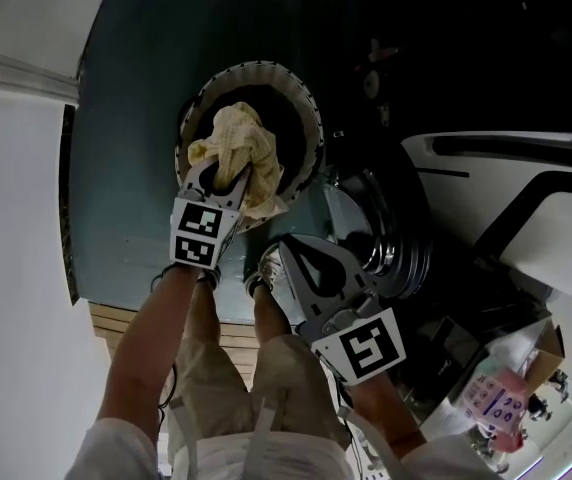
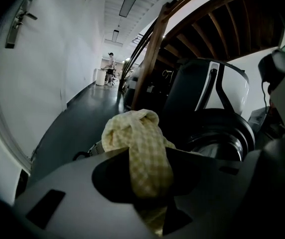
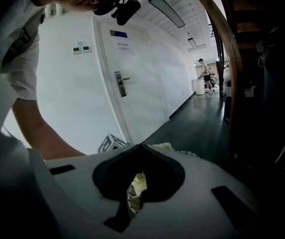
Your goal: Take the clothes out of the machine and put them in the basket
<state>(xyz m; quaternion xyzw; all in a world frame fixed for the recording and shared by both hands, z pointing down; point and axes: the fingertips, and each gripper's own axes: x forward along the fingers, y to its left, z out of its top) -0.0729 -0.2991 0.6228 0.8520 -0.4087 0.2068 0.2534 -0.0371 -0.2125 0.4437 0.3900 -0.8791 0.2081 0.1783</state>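
- Cloth [image 1: 234, 138], yellow-checked, hangs over the white basket [image 1: 266, 68], clenched by the left gripper [image 1: 228, 176], head view.
- Left gripper view: jaws pinch the cloth, machine [image 2: 222, 133] behind.
- Right gripper view: right gripper [image 3: 141, 148] clamped together, empty, basket beyond.

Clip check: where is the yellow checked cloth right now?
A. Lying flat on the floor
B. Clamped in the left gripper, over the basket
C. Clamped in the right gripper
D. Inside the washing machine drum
B: the left gripper has its jaws shut on the yellow checked cloth, and the head view shows it above the basket.
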